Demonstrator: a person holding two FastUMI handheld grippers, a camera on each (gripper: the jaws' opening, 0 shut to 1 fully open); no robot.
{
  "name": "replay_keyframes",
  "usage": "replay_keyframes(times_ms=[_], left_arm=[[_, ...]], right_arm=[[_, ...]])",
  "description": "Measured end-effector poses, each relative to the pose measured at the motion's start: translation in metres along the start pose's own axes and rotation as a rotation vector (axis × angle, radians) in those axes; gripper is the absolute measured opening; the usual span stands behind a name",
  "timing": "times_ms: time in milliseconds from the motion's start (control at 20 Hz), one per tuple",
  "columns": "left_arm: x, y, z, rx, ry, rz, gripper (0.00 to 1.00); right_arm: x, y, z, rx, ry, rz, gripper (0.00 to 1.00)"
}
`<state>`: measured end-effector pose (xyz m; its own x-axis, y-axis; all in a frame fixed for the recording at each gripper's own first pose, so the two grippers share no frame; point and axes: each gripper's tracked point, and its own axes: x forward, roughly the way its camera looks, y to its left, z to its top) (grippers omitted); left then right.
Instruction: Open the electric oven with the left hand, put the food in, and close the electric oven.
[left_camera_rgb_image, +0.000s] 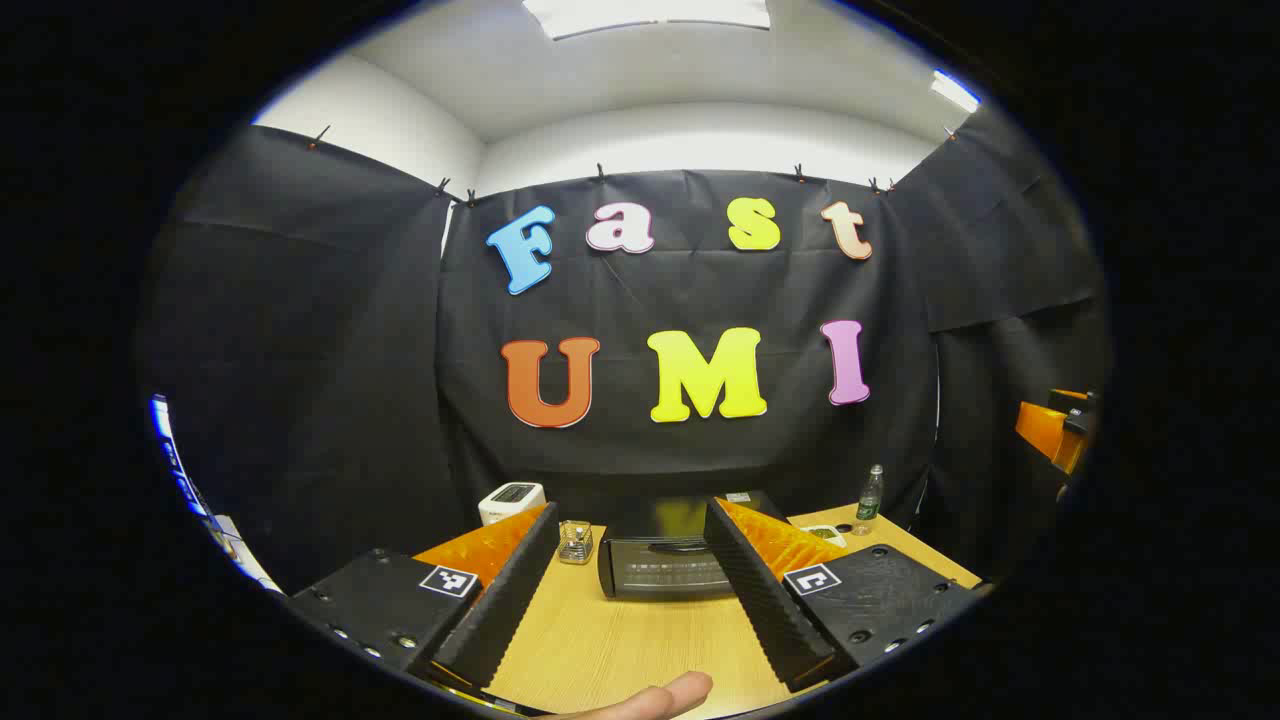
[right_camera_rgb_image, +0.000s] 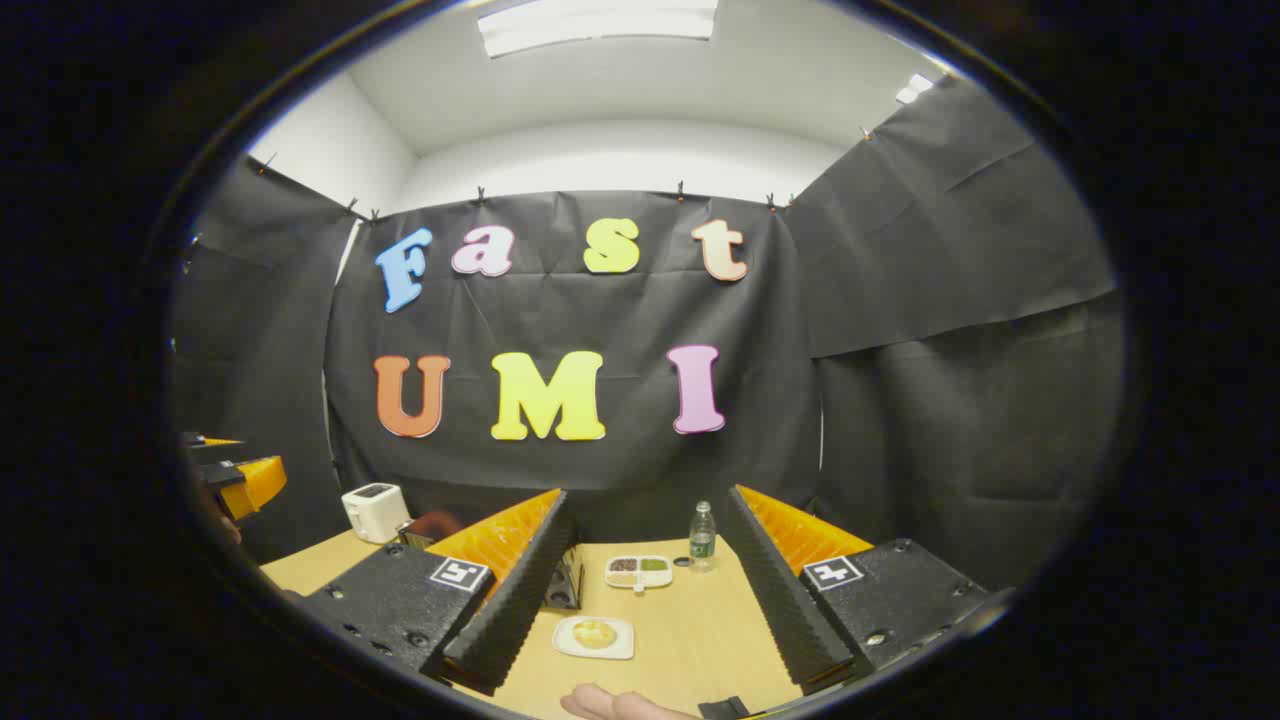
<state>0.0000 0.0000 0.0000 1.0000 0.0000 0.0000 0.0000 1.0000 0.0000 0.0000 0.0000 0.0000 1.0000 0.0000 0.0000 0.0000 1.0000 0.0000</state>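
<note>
In the left gripper view the left gripper (left_camera_rgb_image: 640, 600) spreads its ridged, wedge-shaped fingers wide, holding nothing; low between them sits the boxy dark electric oven (left_camera_rgb_image: 665, 562), door shut, on the pale wood-grain table (left_camera_rgb_image: 640, 650). A fingertip (left_camera_rgb_image: 660, 695) is cut off at the bottom edge. In the right gripper view the right gripper (right_camera_rgb_image: 650, 620) also gapes empty above a white plate of yellowish food (right_camera_rgb_image: 594, 636) (its kind unclear), a divided dish (right_camera_rgb_image: 638, 571) and a bottle (right_camera_rgb_image: 703, 536) behind.

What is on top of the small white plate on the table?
One round yellowish piece of food lies on the white plate, on the wooden table. Whatever is under the food is covered.
</note>
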Motion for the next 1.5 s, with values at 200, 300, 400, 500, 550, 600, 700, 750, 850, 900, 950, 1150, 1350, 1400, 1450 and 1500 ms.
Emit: replay_keyframes(times_ms=[200,300,400,500,550,600,700,750,850,900,950,1150,1350,1400,1450,1500], left_arm=[[0.000,-0.005,-0.002,0.006,0.013,-0.008,0.95],[-0.002,-0.003,0.004,0.005,-0.001,-0.002,0.95],[-0.006,-0.003,0.010,-0.003,-0.014,-0.008,0.95],[-0.007,0.001,0.015,-0.004,-0.027,0.000,0.95],[-0.009,0.002,0.017,-0.002,-0.033,0.005,0.95],[-0.010,0.003,0.018,-0.002,-0.036,0.006,0.95],[-0.010,0.002,0.016,-0.010,-0.035,-0.001,0.95],[-0.009,0.003,0.015,-0.016,-0.036,-0.003,0.95],[-0.004,0.003,0.012,-0.028,-0.030,-0.006,0.95],[0.000,0.003,0.010,-0.034,-0.026,-0.007,0.95],[0.004,0.002,0.008,-0.040,-0.026,-0.012,0.95],[0.040,-0.005,-0.002,-0.067,-0.015,-0.043,0.95],[0.097,-0.026,-0.020,-0.070,0.009,-0.106,0.94],[0.114,-0.036,-0.029,-0.085,0.029,-0.148,0.83],[0.130,-0.048,-0.040,-0.108,0.059,-0.193,0.93],[0.146,-0.052,-0.050,-0.126,0.083,-0.204,0.93]], right_arm=[[-0.001,-0.006,-0.007,0.002,0.006,-0.002,0.96],[-0.001,-0.008,-0.005,-0.008,0.000,-0.005,0.95],[0.002,-0.009,-0.004,-0.006,0.001,-0.004,0.99],[0.004,-0.009,-0.005,-0.003,0.006,-0.004,0.99],[0.006,-0.010,-0.005,-0.002,0.010,-0.007,0.99],[0.005,-0.008,-0.006,-0.001,0.013,-0.003,0.99],[0.006,-0.007,-0.007,-0.002,0.018,0.002,0.99],[0.007,-0.007,-0.008,-0.003,0.016,0.003,0.95],[0.007,-0.007,-0.010,-0.004,0.014,0.004,0.99],[0.008,-0.006,-0.010,-0.002,0.012,0.007,0.95],[0.009,-0.005,-0.010,0.000,0.011,0.011,0.95],[0.018,-0.006,-0.017,0.005,0.005,0.018,0.99],[0.031,-0.008,-0.025,0.003,0.005,0.030,0.96],[0.035,-0.008,-0.027,-0.001,0.005,0.036,0.96],[0.039,-0.011,-0.028,-0.005,0.004,0.035,0.95],[0.043,-0.015,-0.030,-0.008,0.003,0.033,0.96]])
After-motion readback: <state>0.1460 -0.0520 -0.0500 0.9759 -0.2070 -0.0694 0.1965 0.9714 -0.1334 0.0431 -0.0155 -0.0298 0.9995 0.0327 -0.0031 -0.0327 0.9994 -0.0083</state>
